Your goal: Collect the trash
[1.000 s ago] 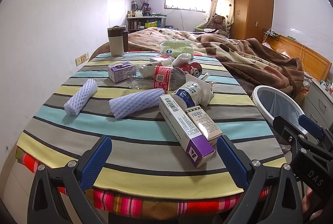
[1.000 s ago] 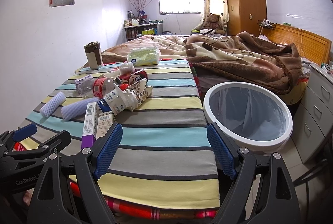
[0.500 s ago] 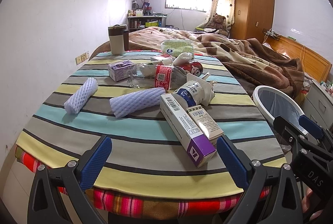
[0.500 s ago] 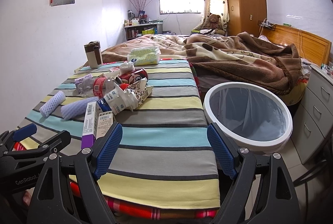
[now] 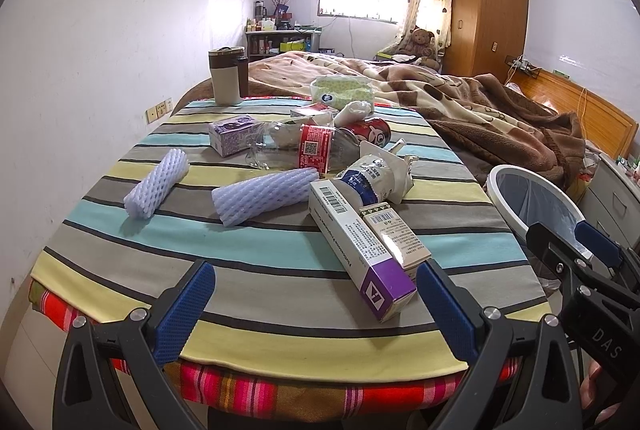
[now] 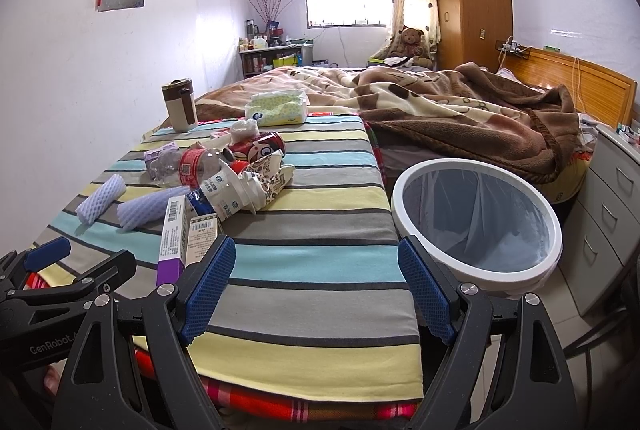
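Note:
Trash lies on a striped table (image 5: 256, 242): two lilac foam nets (image 5: 158, 182) (image 5: 266, 194), a white and purple carton (image 5: 360, 250), a smaller box (image 5: 394, 234), a crushed milk carton (image 5: 372, 182), a clear bottle with a red label (image 5: 308, 150), a red can (image 5: 370, 134) and a small purple box (image 5: 232, 134). My left gripper (image 5: 316, 300) is open at the near table edge, in front of the purple carton. My right gripper (image 6: 316, 280) is open over the table's right part, nothing between its fingers. A white-rimmed bin (image 6: 476, 222) with a liner stands right of the table.
A travel mug (image 5: 226, 76) and a tissue pack (image 5: 342, 92) stand at the table's far end. A bed with a brown blanket (image 6: 460, 114) lies beyond. Grey drawers (image 6: 608, 206) are right of the bin. A white wall runs along the left.
Both views have shifted only very slightly; the grippers stay open and nothing on the table has moved.

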`<state>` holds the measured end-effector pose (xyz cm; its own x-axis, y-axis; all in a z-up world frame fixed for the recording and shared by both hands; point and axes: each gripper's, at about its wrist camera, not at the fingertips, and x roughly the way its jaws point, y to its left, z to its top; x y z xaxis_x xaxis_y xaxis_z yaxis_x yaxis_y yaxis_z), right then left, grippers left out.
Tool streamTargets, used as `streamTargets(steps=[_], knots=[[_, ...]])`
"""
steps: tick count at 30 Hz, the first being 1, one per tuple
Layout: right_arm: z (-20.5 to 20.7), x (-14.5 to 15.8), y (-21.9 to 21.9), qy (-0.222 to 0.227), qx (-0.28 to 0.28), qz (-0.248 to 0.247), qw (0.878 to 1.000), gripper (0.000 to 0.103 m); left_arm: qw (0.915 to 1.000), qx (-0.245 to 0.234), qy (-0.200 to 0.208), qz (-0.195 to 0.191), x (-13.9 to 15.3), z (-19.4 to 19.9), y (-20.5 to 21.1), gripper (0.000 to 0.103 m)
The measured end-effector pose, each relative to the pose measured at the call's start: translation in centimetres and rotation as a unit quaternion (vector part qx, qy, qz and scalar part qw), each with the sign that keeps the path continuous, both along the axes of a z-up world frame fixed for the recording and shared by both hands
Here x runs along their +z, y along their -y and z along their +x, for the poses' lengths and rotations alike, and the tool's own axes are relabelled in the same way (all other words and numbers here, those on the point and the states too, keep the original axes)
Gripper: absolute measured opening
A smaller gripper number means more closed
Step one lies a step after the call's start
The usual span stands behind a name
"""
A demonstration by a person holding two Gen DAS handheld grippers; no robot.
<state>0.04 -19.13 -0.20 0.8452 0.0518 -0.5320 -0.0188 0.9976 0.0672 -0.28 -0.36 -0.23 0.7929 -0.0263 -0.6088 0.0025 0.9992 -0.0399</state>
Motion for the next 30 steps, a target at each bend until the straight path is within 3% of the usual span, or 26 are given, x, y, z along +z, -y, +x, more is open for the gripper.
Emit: streamTargets(steps=[17,30], knots=[[0.1,-0.1,0.1,-0.004,0.002,-0.001,1.0,0.085,1.0,0.001,-0.005,-0.003,-0.3,0.2,-0.2,0.102],[2.9,-1.8,-2.6,-0.037,0.074,0.013,0.996,0.085,0.998,0.019,-0.042,-0.043,-1.9,4.1,-6.3,0.102]])
